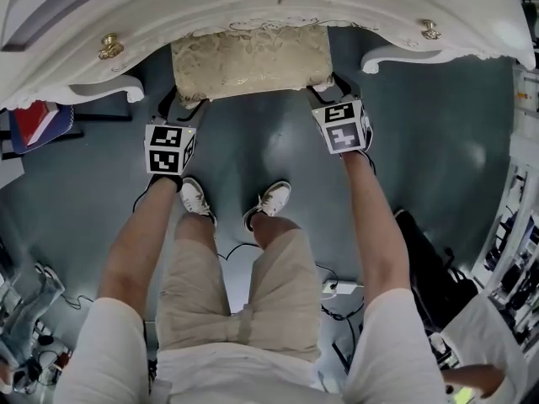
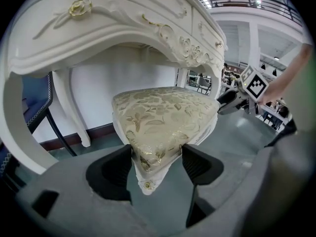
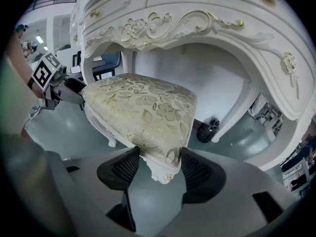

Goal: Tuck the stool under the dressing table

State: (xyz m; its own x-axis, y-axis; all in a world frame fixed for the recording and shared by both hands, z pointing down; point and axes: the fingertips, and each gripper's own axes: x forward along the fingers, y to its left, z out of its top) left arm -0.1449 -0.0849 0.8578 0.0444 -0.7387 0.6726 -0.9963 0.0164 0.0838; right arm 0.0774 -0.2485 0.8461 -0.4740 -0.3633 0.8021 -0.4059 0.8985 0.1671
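Stool corners show pinched only in gripper views.

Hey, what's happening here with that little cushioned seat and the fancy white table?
A person stands facing a white dressing table, holding a two-jaw gripper in each hand. The left gripper is clamped on one near corner of the stool, and the right gripper on the other. The stool's far part sits beneath the table's arched opening, while its near edge sticks out toward the person's feet, so it isn't fully tucked in yet.
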